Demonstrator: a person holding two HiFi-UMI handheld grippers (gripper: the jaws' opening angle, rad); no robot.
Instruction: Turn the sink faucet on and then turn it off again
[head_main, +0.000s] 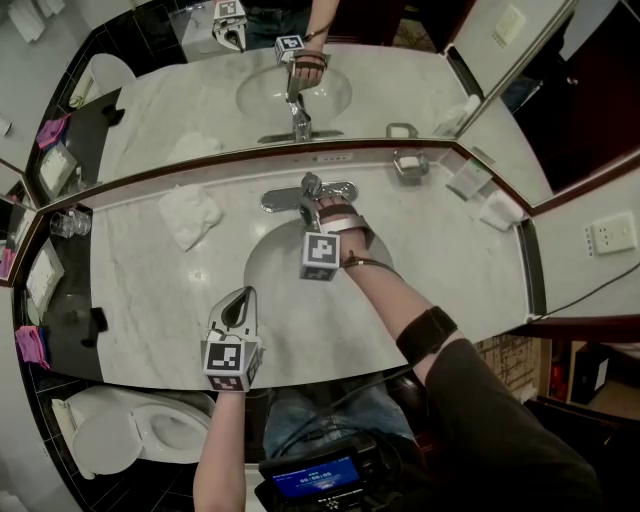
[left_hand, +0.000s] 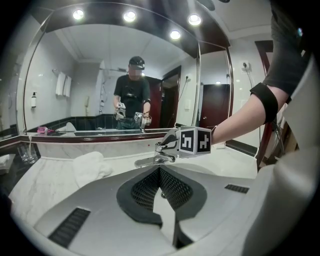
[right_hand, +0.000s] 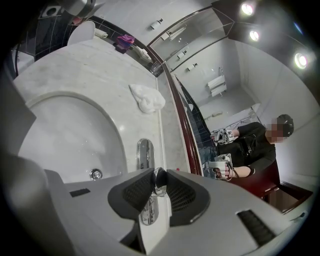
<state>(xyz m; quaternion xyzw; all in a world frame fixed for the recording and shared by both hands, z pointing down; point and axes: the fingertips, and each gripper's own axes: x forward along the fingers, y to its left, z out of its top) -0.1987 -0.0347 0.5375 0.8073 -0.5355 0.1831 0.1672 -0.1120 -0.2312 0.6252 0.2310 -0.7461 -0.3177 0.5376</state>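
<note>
A chrome faucet (head_main: 308, 188) stands on its base plate behind the oval sink basin (head_main: 268, 268) in the marble counter. My right gripper (head_main: 314, 205) reaches over the basin and is shut on the faucet's lever handle (right_hand: 159, 180), which shows as a chrome knob pinched between the two dark pads. No water shows in the basin (right_hand: 65, 135) around the drain (right_hand: 95, 174). My left gripper (head_main: 243, 300) hovers at the front left rim of the basin. Its jaws are shut with nothing between them (left_hand: 161, 187), and it faces the faucet (left_hand: 152, 160).
A crumpled white towel (head_main: 190, 215) lies on the counter left of the faucet. A soap dish (head_main: 410, 165) sits at the back right, and glasses (head_main: 65, 222) at the far left. The mirror runs along the back, and a toilet (head_main: 130, 430) stands below left.
</note>
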